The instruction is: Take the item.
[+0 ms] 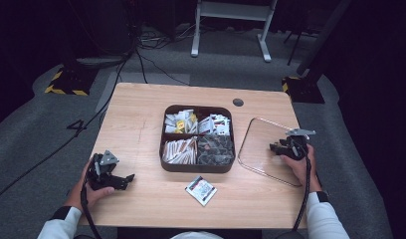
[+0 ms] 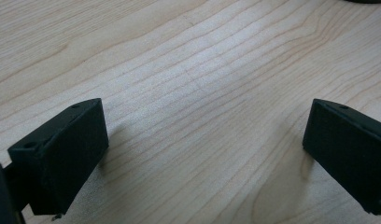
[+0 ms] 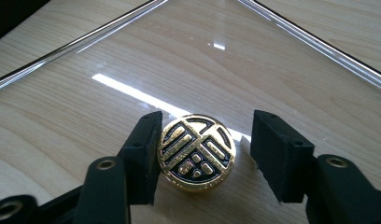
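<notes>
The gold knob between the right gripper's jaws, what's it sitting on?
The gold knob is on top of a clear lid lying flat on the wooden table. Wood grain shows through the lid; the knob covers its own attachment.

High view overlooks table (image 1: 141,114); tool views skim it.

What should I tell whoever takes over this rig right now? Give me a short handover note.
Right gripper: jaws either side of the gold knob on the clear lid. One jaw is at the knob's edge, the other stands off with a gap, so it is not gripped yet.
Left gripper: open and empty, resting low over bare table at the near left.
Things: the lid lies flat on the table, right of the dark four-compartment box of sachets. One loose sachet lies in front of the box.
Done: lid is off the box.
Left: probably close on the knob and lift the lid; the loose sachet may need putting away.
</notes>
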{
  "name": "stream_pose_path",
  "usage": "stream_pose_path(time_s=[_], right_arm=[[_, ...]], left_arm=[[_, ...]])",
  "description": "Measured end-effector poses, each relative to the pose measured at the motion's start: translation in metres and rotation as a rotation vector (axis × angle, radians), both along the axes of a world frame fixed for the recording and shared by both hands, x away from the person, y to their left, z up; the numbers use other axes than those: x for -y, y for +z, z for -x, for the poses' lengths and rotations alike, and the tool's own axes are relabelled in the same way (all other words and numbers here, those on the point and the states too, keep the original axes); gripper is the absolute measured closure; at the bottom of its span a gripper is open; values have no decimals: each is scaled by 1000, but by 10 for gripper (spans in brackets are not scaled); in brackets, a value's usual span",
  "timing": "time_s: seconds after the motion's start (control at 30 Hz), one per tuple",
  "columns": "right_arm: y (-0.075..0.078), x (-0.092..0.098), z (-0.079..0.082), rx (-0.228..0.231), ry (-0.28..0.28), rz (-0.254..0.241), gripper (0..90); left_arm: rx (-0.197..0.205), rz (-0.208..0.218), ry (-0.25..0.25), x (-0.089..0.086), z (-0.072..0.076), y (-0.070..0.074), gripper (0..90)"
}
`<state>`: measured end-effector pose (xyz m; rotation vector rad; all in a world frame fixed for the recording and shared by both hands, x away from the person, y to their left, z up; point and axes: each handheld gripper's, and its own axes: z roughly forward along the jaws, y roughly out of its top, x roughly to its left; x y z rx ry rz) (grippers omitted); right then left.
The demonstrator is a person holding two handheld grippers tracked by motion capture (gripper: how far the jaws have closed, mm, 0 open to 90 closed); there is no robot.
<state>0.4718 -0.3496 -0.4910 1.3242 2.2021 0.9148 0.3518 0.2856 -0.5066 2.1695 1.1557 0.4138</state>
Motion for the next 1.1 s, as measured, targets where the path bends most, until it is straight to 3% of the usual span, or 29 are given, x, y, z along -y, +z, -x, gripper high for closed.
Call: stream_pose_path(time_s=[0.27, 0.4, 0.93, 1.1], right_arm=[[0, -3, 2, 10, 32, 1, 581], [-1, -4, 3, 30, 32, 5, 585], [2, -8, 4, 18, 58, 18, 590], [6, -6, 5, 33, 54, 17, 591]], left_arm=[[0, 0, 0, 0, 0, 0, 4], [0, 0, 0, 0, 0, 0, 4], [0, 0, 0, 0, 0, 0, 4], [0, 0, 0, 0, 0, 0, 4]])
